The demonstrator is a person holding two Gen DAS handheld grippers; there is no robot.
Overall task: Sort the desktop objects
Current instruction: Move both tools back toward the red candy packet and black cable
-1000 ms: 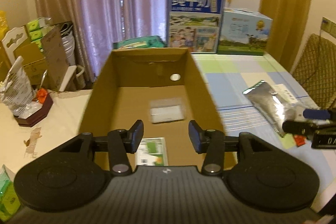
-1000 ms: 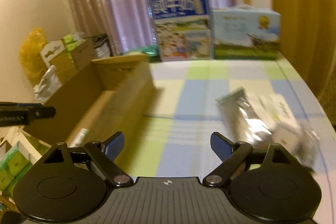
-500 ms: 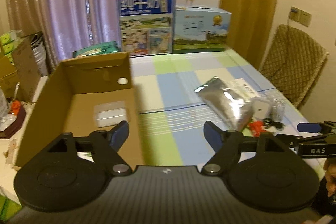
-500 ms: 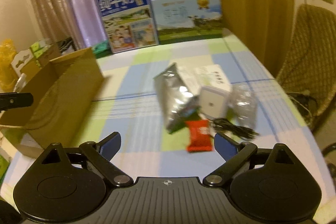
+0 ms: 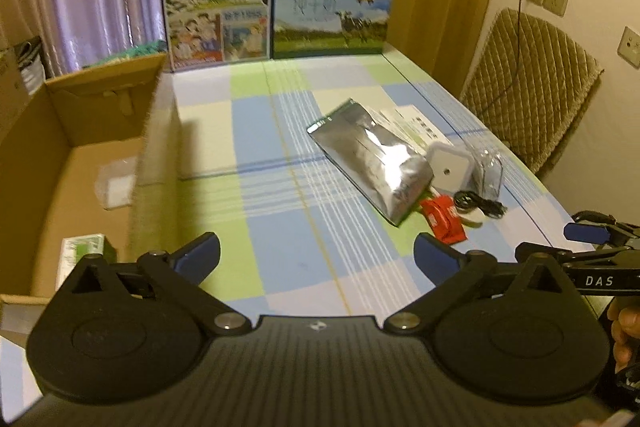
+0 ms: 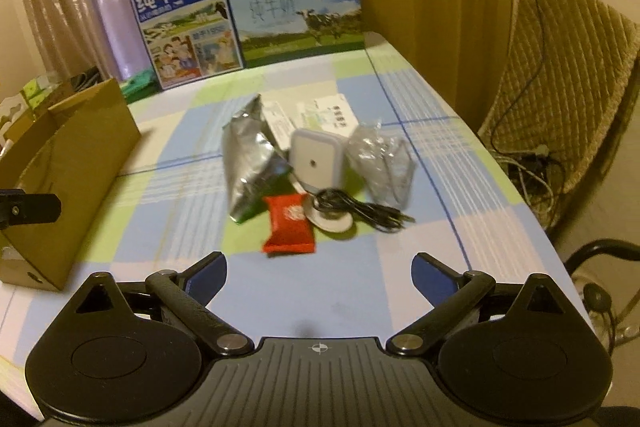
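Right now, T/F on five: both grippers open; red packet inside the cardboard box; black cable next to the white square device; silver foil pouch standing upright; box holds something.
1. Both grippers, left gripper and right gripper, are open and empty. True.
2. The red snack packet is inside the brown cardboard box. False: it lies on the checked tablecloth.
3. The coiled black cable lies beside the white square device. True.
4. The silver foil pouch stands upright. False: it lies flat.
5. The box holds items. True.
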